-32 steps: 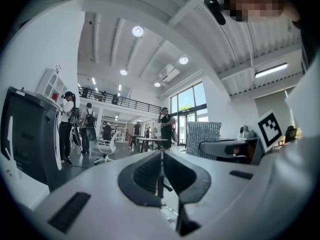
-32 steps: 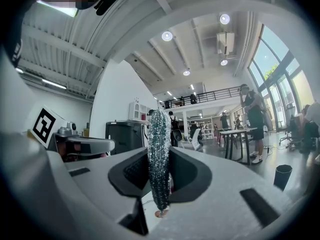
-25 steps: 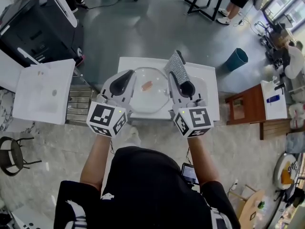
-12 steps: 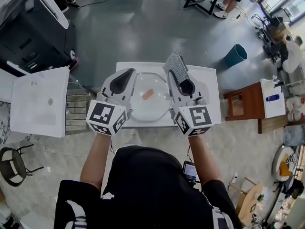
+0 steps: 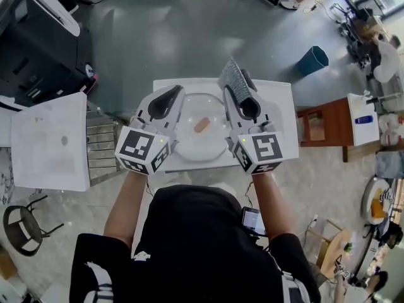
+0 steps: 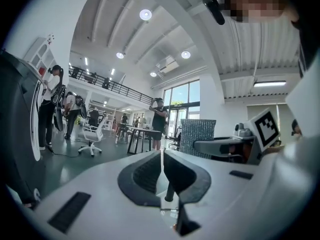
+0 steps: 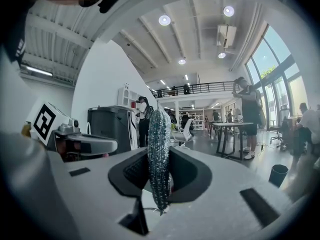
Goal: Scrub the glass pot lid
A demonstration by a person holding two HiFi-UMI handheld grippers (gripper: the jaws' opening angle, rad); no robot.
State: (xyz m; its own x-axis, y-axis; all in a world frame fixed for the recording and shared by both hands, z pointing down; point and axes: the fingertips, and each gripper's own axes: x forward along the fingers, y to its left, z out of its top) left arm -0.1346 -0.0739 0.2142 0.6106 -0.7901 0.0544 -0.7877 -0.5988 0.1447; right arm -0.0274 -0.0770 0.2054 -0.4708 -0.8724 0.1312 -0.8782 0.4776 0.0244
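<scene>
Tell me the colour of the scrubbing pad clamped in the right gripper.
Glittery silver-grey mesh; the scrubbing pad shows best in the right gripper view.

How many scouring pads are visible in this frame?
1: the silver scouring pad is clamped in the right tongs, showing near the glass lid's far right edge in the head view. Part of the white table is covered, so others may be hidden.

The white table point(image 5: 281, 106) stands on the grey floor point(image 5: 189, 36), and the round glass pot lid point(image 5: 199, 141) lies flat on its middle, an orange knob point(image 5: 202, 125) at its centre
</scene>
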